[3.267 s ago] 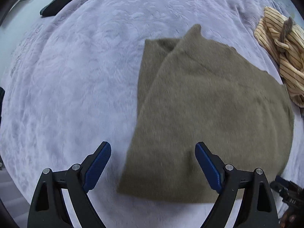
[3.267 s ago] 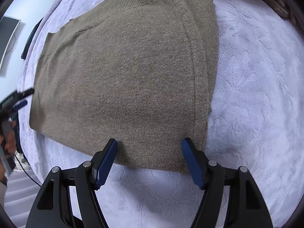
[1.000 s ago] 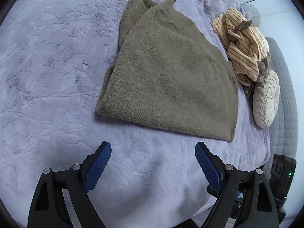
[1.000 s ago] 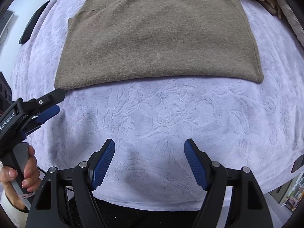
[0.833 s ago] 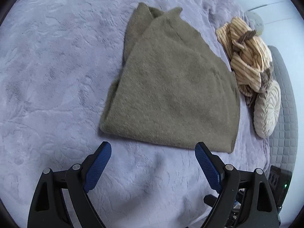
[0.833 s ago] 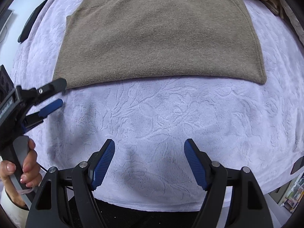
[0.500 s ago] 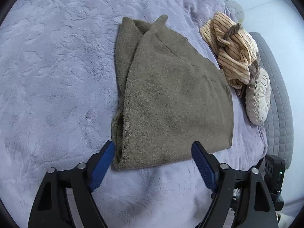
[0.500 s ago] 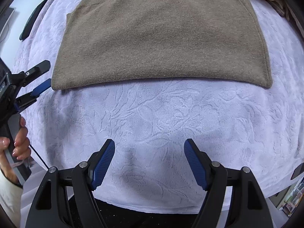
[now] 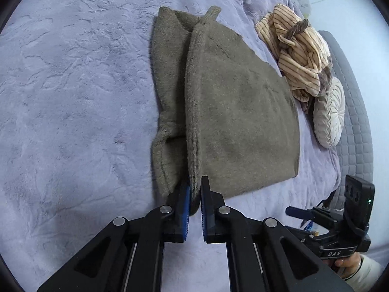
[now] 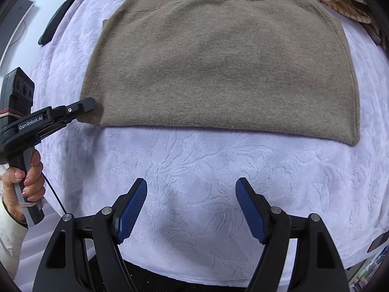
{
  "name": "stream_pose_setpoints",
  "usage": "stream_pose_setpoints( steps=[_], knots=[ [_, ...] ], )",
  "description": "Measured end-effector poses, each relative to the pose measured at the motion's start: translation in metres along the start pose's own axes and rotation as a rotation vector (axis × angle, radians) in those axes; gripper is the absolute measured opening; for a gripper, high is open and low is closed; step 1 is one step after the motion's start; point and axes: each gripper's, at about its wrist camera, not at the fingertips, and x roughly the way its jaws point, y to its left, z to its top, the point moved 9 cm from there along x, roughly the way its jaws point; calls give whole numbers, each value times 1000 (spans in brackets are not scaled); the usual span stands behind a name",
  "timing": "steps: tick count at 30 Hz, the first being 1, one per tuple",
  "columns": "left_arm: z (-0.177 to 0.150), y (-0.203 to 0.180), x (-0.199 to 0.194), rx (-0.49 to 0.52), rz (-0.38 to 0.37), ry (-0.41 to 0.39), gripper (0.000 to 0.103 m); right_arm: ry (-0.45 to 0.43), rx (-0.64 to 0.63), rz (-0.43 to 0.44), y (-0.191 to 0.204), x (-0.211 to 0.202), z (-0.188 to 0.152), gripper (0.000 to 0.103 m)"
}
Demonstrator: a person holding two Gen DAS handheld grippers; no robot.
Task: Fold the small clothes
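A folded olive-brown knit sweater (image 9: pixel 238 112) lies flat on a lavender plush blanket (image 9: pixel 73 97). In the left wrist view my left gripper (image 9: pixel 194 189) is shut on the sweater's near corner edge. The right wrist view shows the same sweater (image 10: pixel 218 56) spread wide, with my left gripper (image 10: pixel 85 107) pinching its left near corner. My right gripper (image 10: pixel 190 194) is open and empty, over bare blanket (image 10: pixel 194 165) short of the sweater's near edge.
A tan striped garment (image 9: pixel 296 53) lies bunched beyond the sweater's far right side, next to a round cream cushion (image 9: pixel 328 119) and a grey quilted headboard (image 9: pixel 352 112). A dark flat object (image 10: pixel 58 22) lies at the blanket's far left edge.
My left gripper moved forward to the sweater's corner and closed on it. My right gripper stayed open and drew slightly nearer the sweater.
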Motion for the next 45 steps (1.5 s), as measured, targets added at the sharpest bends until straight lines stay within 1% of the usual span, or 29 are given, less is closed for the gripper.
stream_pose_setpoints(
  steps=[2, 5, 8, 10, 11, 12, 14, 15, 18, 22, 27, 32, 34, 36, 37, 39, 42, 45],
  knots=[
    [-10, 10, 5, 6, 48, 13, 9, 6, -5, 3, 1, 2, -2, 78],
    [-13, 14, 6, -17, 50, -3, 9, 26, 9, 6, 0, 10, -7, 78],
    [-10, 12, 0, -19, 104, -40, 9, 34, 21, 9, 0, 13, -9, 78],
    [-11, 12, -3, -14, 153, -45, 9, 32, 22, 11, 0, 12, -10, 78],
    [-13, 11, -4, -10, 175, -45, 17, 29, 23, 10, 0, 11, -10, 78],
    [-15, 11, -5, -6, 195, -44, 40, 26, 24, 10, 0, 9, -10, 78],
    [-17, 10, -10, 1, 228, -56, 68, 20, 33, 10, -2, 7, -9, 78],
    [-19, 8, -13, 15, 240, -68, 68, 18, 38, 13, -2, 6, -8, 78],
    [-24, 4, -14, 20, 256, -54, 68, 10, 48, 20, -3, 3, -7, 78],
    [-28, 1, -11, 4, 263, -38, 68, 14, 55, 28, -3, 3, -10, 78],
    [-31, -9, -8, 2, 254, -29, 68, 13, 61, 32, -3, 3, -12, 78],
    [-32, -20, -4, -1, 225, -18, 68, 13, 81, 28, -8, 4, -15, 78],
    [-32, -25, -2, -12, 190, -14, 68, 13, 95, 31, -11, 4, -16, 78],
    [-34, -33, 0, -37, 108, -9, 68, 14, 107, 32, -13, 6, -16, 78],
    [-36, -37, 2, -62, 51, -3, 68, 15, 112, 33, -14, 6, -15, 78],
    [-38, -43, 5, -115, -39, 2, 68, 17, 120, 40, -15, 7, -15, 78],
    [-38, -49, 11, -163, -100, -6, 68, 21, 131, 54, -16, 9, -14, 78],
    [-37, -50, 21, -202, -127, -13, 68, 25, 140, 67, -15, 13, -11, 78]
  ],
)
